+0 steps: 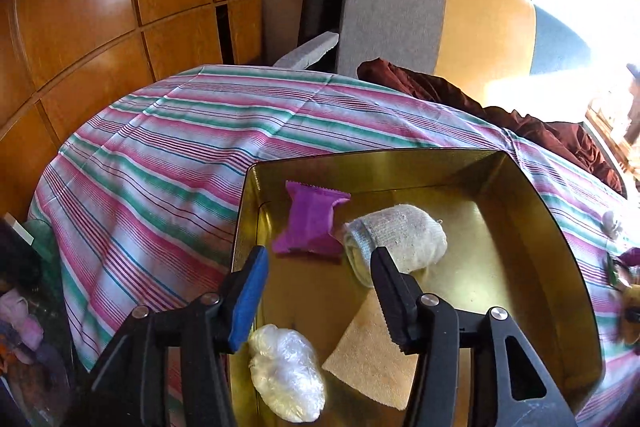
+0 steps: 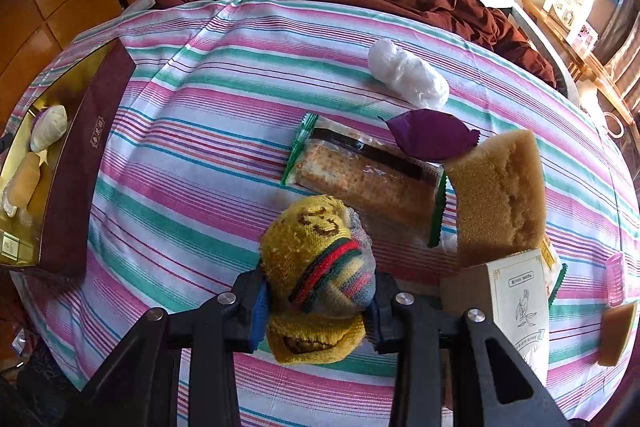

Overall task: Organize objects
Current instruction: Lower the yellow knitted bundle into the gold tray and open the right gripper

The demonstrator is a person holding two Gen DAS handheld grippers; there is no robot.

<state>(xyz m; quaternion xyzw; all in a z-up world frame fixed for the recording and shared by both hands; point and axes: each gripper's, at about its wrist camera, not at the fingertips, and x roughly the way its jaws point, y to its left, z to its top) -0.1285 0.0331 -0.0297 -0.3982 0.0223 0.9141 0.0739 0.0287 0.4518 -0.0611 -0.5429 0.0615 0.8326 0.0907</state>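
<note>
Striped cloth (image 2: 192,115) in pink, green and white covers your bench, and the gold-lined box (image 1: 560,267) on it serves as the landmark. Your left claw (image 1: 320,267) hangs just above the box with its jaws apart and nothing between them. Inside the box, nearest you, lie a crumpled clear plastic bag (image 1: 286,373) and a tan sponge (image 1: 372,359); beyond them sit a rolled pale sock (image 1: 400,239) and a magenta wrapper (image 1: 310,223), the two touching.

Your right claw (image 2: 316,301) is clamped on a yellow knitted bundle (image 2: 320,263) with red and green bands, held above the cloth, to the right of the box's maroon side (image 2: 88,155). Further from the box than the bundle lie a green-edged snack packet (image 2: 360,179), a purple wrapper (image 2: 432,135), a large tan sponge block (image 2: 500,195) leaning on a printed carton (image 2: 516,299), and a white plastic bundle (image 2: 408,75). Dark red fabric (image 2: 440,3) is heaped at the far edge.
</note>
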